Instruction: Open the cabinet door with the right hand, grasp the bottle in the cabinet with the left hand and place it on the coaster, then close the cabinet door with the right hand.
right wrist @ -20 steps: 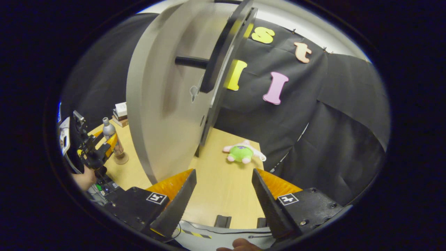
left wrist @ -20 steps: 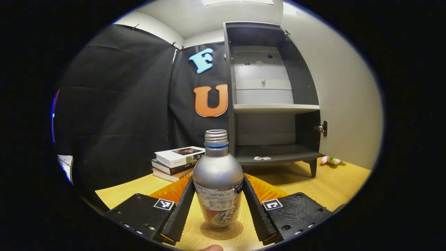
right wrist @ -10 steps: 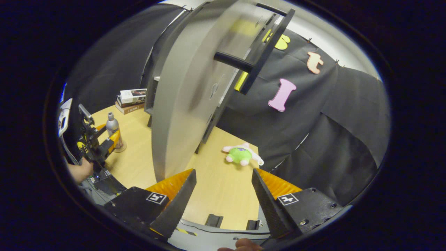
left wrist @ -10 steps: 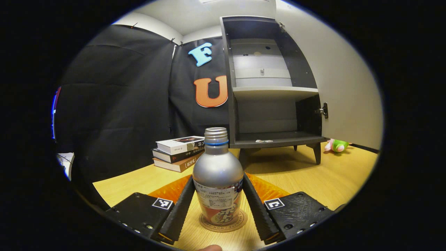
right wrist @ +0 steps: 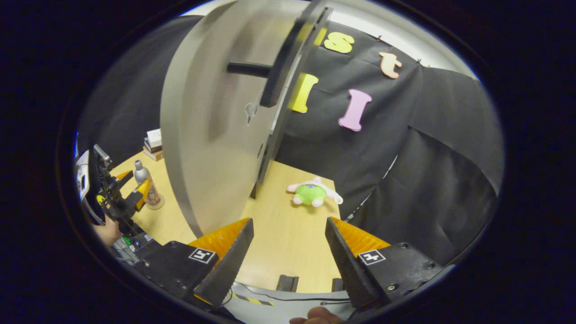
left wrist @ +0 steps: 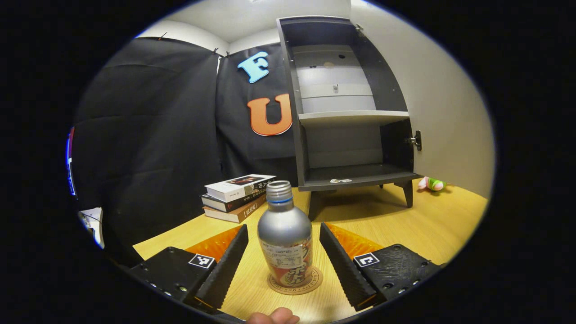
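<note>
Jaws spread on both tools. Left gripper (left wrist: 283, 261), bottom centre of the left gripper view: fingers parted with a clear gap on each side of the bottle (left wrist: 285, 243), touching it on neither side. Bottle stands upright, long axis vertical, squarely on the round coaster (left wrist: 294, 284) on the wooden table (left wrist: 432, 229); placing reads as done. Behind it, left of centre, a stack of books (left wrist: 236, 197). Farther back, centre to upper right, the cabinet (left wrist: 348, 112) stands open, its shelves bare apart from a small scrap on the bottom board. Cabinet door (left wrist: 450, 108) swung wide, running off along the right of the frame; a plush toy (left wrist: 431, 183) lies on the table just past the cabinet's leg. Right gripper (right wrist: 288, 256), bottom centre of the right gripper view: fingers apart, nothing between them, only bare table ahead. Same plush toy (right wrist: 312, 194) at mid-frame beyond the tips. Cabinet door (right wrist: 211, 135) rises to the upper left of the jaws, seen on its outer face, its free edge and dark bar handle (right wrist: 249, 69) up and left of the fingertips, near but not touched. At far left of that view, well apart, the left gripper (right wrist: 128, 195) with the bottle (right wrist: 145, 184) ahead of its tips. Judgement: remaining step is closing the door; the right tool is much the nearer, the door's long axis is vertical, and the push must go leftward in this frame against the outer face. Risk: the swinging door's path appears to clear the bottle, though I cannot tell for certain.
</note>
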A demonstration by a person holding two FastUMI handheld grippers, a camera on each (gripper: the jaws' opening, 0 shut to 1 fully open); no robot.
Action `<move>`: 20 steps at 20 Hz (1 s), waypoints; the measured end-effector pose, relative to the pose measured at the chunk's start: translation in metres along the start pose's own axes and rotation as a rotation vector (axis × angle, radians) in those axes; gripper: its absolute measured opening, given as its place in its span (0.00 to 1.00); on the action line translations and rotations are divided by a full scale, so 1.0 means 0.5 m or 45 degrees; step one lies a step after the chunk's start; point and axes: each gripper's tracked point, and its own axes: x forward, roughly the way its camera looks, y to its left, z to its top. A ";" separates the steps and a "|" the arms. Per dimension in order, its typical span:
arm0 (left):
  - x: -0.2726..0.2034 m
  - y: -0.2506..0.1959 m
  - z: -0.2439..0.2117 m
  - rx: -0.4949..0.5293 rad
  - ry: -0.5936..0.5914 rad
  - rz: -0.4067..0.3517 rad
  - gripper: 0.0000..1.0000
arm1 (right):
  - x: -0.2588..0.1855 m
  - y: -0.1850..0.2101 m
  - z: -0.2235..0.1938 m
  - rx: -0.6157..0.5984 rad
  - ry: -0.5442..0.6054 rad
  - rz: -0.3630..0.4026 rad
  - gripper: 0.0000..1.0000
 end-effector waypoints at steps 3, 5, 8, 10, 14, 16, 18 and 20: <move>-0.030 0.048 0.071 0.022 0.013 0.053 0.96 | 0.002 -0.008 -0.007 0.072 0.003 0.004 1.00; -0.044 0.076 0.131 0.017 0.019 0.082 0.96 | 0.002 -0.010 -0.006 0.125 -0.009 0.013 1.00; -0.053 0.083 0.246 0.011 0.024 0.050 0.96 | 0.008 -0.021 -0.006 0.258 -0.035 0.010 1.00; -0.052 0.071 0.316 -0.002 0.048 0.006 1.00 | 0.013 -0.042 0.011 0.382 -0.078 0.003 1.00; -0.053 0.026 0.448 0.042 0.022 -0.121 0.96 | 0.023 -0.116 0.074 0.628 -0.173 -0.087 1.00; -0.055 -0.003 0.490 0.080 0.000 -0.178 0.96 | 0.012 -0.130 0.110 0.754 -0.227 -0.094 0.97; -0.056 -0.047 0.509 0.095 -0.020 -0.265 1.00 | -0.024 -0.156 0.159 0.820 -0.324 -0.120 0.97; -0.056 -0.079 0.499 0.109 -0.013 -0.320 1.00 | -0.066 -0.185 0.191 0.819 -0.408 -0.206 0.97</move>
